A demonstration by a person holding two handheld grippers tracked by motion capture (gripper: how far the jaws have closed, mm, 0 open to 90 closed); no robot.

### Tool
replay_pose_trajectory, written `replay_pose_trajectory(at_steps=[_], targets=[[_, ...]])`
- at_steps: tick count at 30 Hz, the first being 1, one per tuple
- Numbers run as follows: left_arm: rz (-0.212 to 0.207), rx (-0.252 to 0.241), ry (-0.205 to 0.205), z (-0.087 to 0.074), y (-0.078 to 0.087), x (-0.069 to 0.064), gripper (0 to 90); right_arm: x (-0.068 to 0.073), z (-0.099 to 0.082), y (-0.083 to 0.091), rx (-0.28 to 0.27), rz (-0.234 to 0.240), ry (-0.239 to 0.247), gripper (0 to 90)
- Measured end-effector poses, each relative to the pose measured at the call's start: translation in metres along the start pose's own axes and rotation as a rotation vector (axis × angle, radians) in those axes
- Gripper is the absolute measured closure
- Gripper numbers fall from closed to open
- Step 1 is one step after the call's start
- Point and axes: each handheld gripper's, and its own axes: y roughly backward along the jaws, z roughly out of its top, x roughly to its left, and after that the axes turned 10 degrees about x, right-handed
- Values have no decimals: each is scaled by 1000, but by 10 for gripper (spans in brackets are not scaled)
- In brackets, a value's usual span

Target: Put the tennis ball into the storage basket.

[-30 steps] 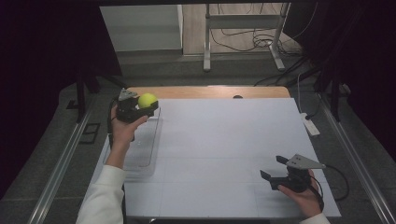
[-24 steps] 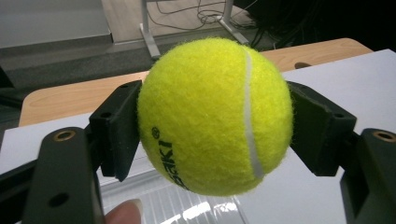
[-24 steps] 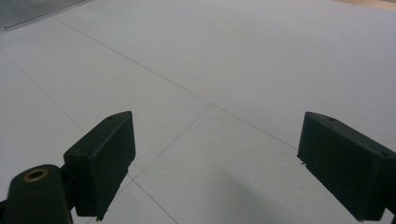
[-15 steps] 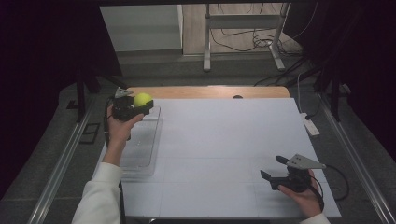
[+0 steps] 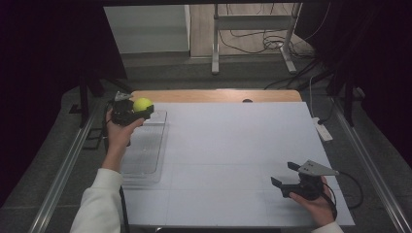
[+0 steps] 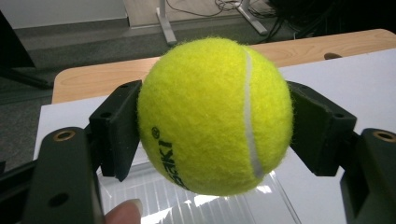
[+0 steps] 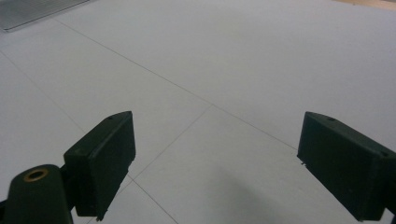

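Observation:
A yellow tennis ball (image 5: 143, 104) (image 6: 215, 115) is held above the far end of a clear plastic tray (image 5: 145, 150) at the table's left side. My left gripper (image 5: 138, 110) (image 6: 215, 126) is shut on the ball, a black pad pressing each side. A fingertip shows at the bottom of the left gripper view. My right gripper (image 5: 284, 175) (image 7: 215, 163) rests low over the white table top near the front right, open, with nothing between its fingers.
The white table top (image 5: 233, 145) has a wooden strip (image 5: 214, 95) along its far edge. A white power strip (image 5: 322, 130) lies off the right edge. Metal rails run along both sides, and a stand with cables stands on the floor beyond.
The left hand with the ball has drifted slightly left and away from me. The right gripper has kept still.

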Motion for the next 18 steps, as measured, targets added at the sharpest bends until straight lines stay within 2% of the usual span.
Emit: replay_pose_trajectory(at_steps=[18], targets=[[34,38,8,-2,-3,9,268,0,0,-1,2,3,-2,116]])
